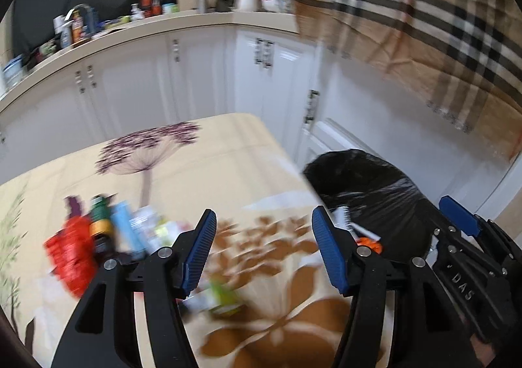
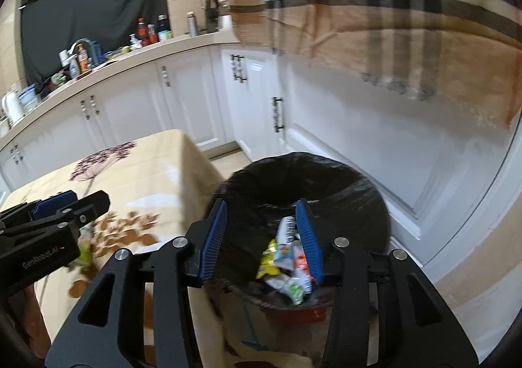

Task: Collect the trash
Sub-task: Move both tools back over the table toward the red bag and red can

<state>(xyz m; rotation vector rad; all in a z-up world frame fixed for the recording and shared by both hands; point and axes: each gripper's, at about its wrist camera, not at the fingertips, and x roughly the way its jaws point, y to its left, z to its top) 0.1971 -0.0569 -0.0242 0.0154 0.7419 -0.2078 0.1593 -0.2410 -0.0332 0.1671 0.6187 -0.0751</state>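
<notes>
My left gripper [image 1: 264, 253] is open and empty above the floral tablecloth [image 1: 195, 165]. A blurred pile of trash lies to its left: a red wrapper [image 1: 70, 253], a green-capped bottle [image 1: 99, 221] and a light blue packet [image 1: 125, 227]. A green and white wrapper [image 1: 222, 298] lies just below the left finger. My right gripper [image 2: 261, 234] is open and empty over the bin with the black bag [image 2: 342, 191], which holds several wrappers [image 2: 284, 267]. The bin also shows in the left wrist view [image 1: 368, 185], with the right gripper [image 1: 463, 221] beside it.
White cabinets [image 1: 202, 81] run behind the table under a counter [image 1: 130, 28] crowded with bottles. A plaid cloth [image 1: 424, 25] hangs at the upper right. The left gripper [image 2: 55, 208] shows at the left of the right wrist view.
</notes>
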